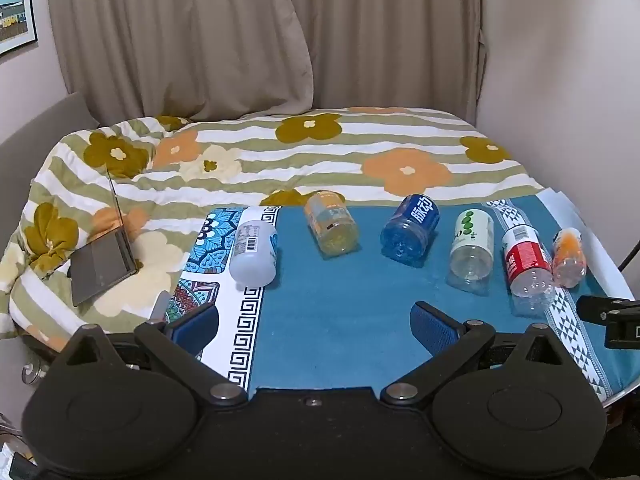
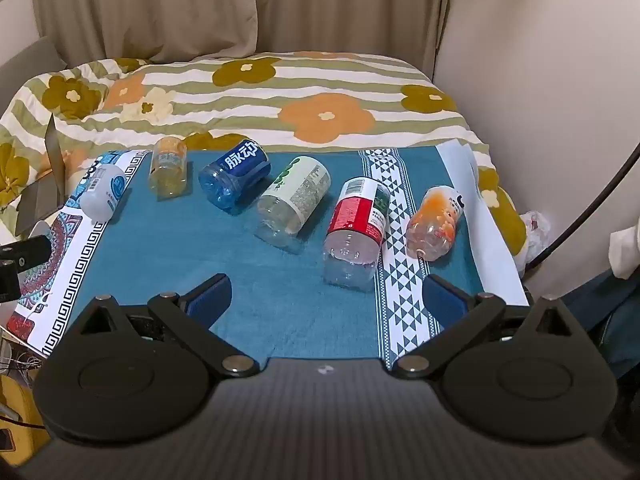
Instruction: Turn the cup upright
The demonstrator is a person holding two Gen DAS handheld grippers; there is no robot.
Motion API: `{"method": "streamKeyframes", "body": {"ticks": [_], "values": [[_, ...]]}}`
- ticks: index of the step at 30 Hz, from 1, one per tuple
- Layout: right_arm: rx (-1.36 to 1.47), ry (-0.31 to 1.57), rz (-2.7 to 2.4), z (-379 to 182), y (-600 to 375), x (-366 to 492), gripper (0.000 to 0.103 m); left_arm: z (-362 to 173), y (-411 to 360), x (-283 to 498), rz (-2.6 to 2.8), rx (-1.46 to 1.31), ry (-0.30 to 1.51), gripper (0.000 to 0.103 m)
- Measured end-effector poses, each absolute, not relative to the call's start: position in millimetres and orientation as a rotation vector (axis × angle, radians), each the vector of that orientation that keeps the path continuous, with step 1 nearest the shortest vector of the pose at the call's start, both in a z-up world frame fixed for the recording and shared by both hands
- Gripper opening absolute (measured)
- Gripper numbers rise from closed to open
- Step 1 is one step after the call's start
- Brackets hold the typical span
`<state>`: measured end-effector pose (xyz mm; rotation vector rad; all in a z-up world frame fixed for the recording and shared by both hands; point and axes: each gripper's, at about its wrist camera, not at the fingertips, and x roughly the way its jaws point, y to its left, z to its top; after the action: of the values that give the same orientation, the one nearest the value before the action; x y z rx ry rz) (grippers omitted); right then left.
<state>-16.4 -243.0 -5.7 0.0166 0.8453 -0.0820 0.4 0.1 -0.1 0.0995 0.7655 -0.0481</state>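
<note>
Several cut-bottle cups lie on their sides in a row on the blue cloth: a white one, a yellow one, a blue one, a green-labelled clear one, a red-labelled one and an orange one. In the right wrist view they are the white, yellow, blue, green-labelled, red-labelled and orange cups. My left gripper is open and empty, in front of the row. My right gripper is open and empty, just before the red-labelled cup.
A flowered striped quilt covers the bed behind the cloth. An open laptop lies on the quilt at left. Curtains and a wall stand behind. A black cable hangs at right. The other gripper's tip shows at the right edge.
</note>
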Motion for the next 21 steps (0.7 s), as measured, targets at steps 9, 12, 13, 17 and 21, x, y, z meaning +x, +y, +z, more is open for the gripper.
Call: {"method": "streamKeyframes", "body": {"ticks": [9, 12, 13, 17, 21], "values": [[0.011, 0.844, -0.088, -2.9, -240.5, -16.9, 0.103, -2.8, 2.4, 2.5, -0.048, 0.085, 0.763, 0.103], [0.015, 0.844, -0.09, -3.7, -242.0, -21.6, 0.103, 0.8, 8.3, 2.6, -0.053, 0.067, 0.772, 0.103], [0.015, 0.845, -0.091, -2.9, -242.9, -22.8, 0.103, 0.4, 9.0, 3.1, -0.054, 0.066, 0.775, 0.103], [0.014, 0.847, -0.093, -5.1, -243.5, -19.0, 0.103, 0.1, 9.3, 3.1, -0.06, 0.069, 0.77, 0.103], [0.012, 0.852, -0.097, -4.6, -241.6, -16.6, 0.103, 3.5, 1.3, -2.7, -0.063, 0.069, 0.761, 0.103]]}}
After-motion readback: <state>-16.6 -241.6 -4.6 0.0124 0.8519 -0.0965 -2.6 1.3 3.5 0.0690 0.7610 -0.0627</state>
